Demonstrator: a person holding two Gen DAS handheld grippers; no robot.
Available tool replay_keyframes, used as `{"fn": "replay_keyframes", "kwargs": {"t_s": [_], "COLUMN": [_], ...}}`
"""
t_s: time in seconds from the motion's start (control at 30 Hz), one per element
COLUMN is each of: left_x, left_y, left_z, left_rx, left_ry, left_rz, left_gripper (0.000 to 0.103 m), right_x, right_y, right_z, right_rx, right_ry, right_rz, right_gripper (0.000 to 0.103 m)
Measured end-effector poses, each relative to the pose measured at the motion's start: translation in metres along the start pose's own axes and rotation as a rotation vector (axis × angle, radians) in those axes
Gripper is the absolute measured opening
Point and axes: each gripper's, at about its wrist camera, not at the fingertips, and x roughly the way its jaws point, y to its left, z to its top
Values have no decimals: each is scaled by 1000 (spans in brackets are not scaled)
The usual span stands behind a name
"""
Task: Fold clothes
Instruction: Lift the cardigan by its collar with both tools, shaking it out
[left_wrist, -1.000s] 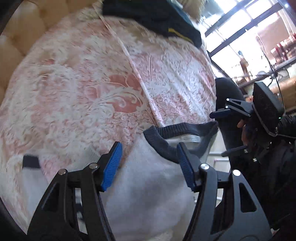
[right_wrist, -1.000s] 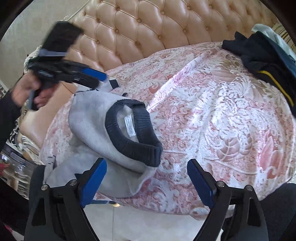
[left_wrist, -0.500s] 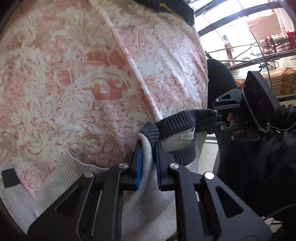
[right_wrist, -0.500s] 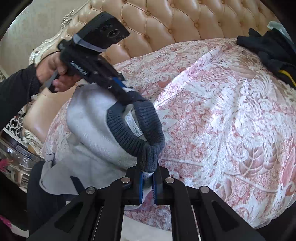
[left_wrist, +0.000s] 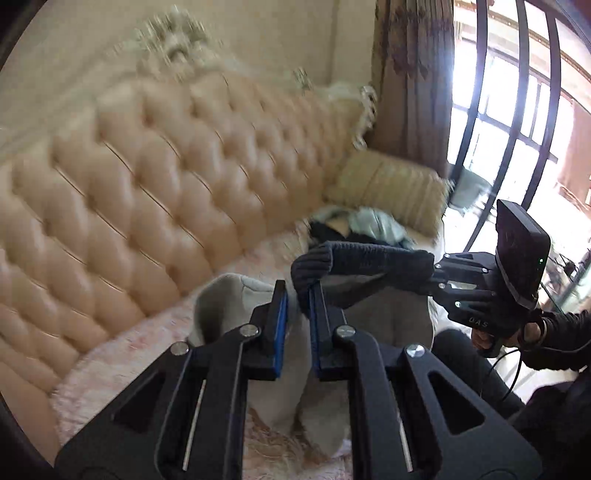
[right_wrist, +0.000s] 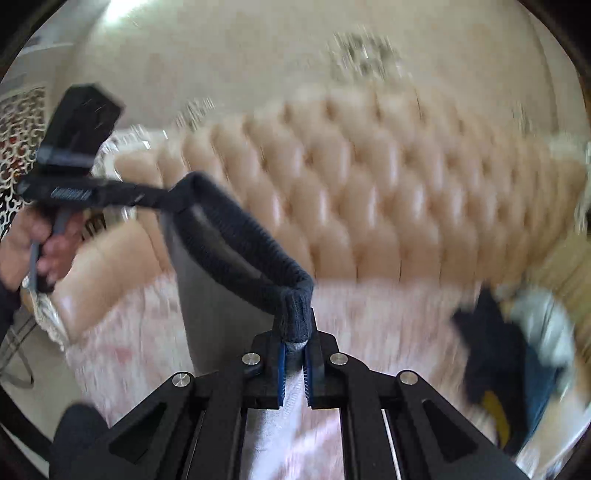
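Note:
A light grey sweater (left_wrist: 373, 310) with a dark ribbed collar (left_wrist: 369, 262) hangs in the air above the sofa seat. My left gripper (left_wrist: 297, 306) is shut on one end of the collar. The right gripper (left_wrist: 439, 275) pinches the other end, and the collar is stretched between the two. In the right wrist view the right gripper (right_wrist: 294, 343) is shut on the collar (right_wrist: 236, 236), and the sweater body (right_wrist: 214, 295) drops below it. The left gripper (right_wrist: 151, 197) shows at the upper left, held by a hand (right_wrist: 40, 240). The sleeves and hem are hidden.
A tufted beige sofa back (left_wrist: 129, 192) rises behind a pink floral seat cover (left_wrist: 129, 350). A pile of dark and pale clothes (right_wrist: 498, 350) lies at the right end, by a striped cushion (left_wrist: 388, 192). A curtain (left_wrist: 410, 74) and a barred window (left_wrist: 487, 129) stand to the right.
Both grippers were open a second ago, then shut on the collar. Now they have lifted the sweater off the seat, and both views have tilted up to the sofa back.

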Motion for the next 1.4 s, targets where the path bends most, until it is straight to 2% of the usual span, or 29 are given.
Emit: {"fn": "replay_keyframes", "kwargs": {"t_s": [0.13,0.33,0.4,0.6,0.7,0.8,0.87,1.0,1.1,1.23,1.4], "left_x": [-63,-126,-142,-165,-168,-160,-154,-130,-103,-50,36], "left_y": [-25,-68,-82,-112,-133,-154,-163,-157,-144,-113,-45], "left_z": [18,35,35,15,-10,-37,-53,-75,-83,-74,-51], "left_rx": [25,62,90,101,98,92,70,7,-25,-40,-105], "left_ry": [-141,-310,-341,-378,-373,-364,-356,-320,-272,-204,-102], "left_rz": [106,171,202,247,305,331,338,342,385,431,474], "left_gripper": [13,13,13,13,13,13,13,13,13,13,13], "right_x": [-42,-100,-130,-182,-196,-204,-203,-182,-145,-85,2], "right_y": [28,58,62,89,102,116,119,119,116,99,75], "right_z": [50,105,112,109,89,59,41,10,-4,-3,14], "right_rx": [-119,-217,-251,-359,-410,-464,-479,-491,-526,-518,-544], "right_ry": [-124,-254,-301,-382,-382,-365,-341,-271,-220,-139,-57], "right_rz": [-45,-100,-124,-234,-275,-315,-339,-375,-406,-402,-424], "right_gripper": [7,7,7,7,7,7,7,7,7,7,7]}}
